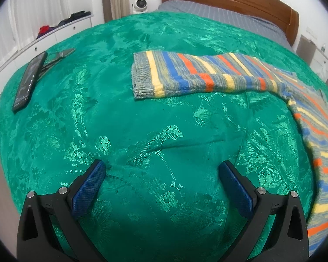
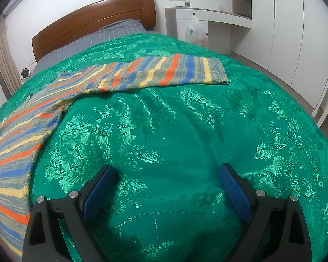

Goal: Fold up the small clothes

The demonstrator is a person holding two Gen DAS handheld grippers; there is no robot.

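The striped sweater (image 1: 207, 74) lies spread on the green bedspread (image 1: 142, 131) that covers the bed, well ahead of both tools. It is knitted in bands of blue, orange, yellow and grey. In the left wrist view one sleeve stretches flat toward the left, its ribbed grey cuff (image 1: 142, 83) at the end, while the body of the garment runs down the right edge of the picture. In the right wrist view the same sweater (image 2: 142, 74) shows its other sleeve reaching to the right, ending in a ribbed cuff (image 2: 217, 71), and the body falls away along the left edge.

The left tool (image 1: 161, 174) hovers over bare bedspread with its blue-padded jaws wide apart and nothing between them. The right tool (image 2: 167, 176) is likewise spread wide and empty above the cloth (image 2: 175, 131), apart from the sweater.

A dark phone (image 1: 29, 80) rests near the left edge of the bed, with a pair of scissors (image 1: 59, 56) just beside it. A wooden headboard (image 1: 229, 2) stands at the far end, and white cupboards (image 2: 284, 32) line the wall on the right.
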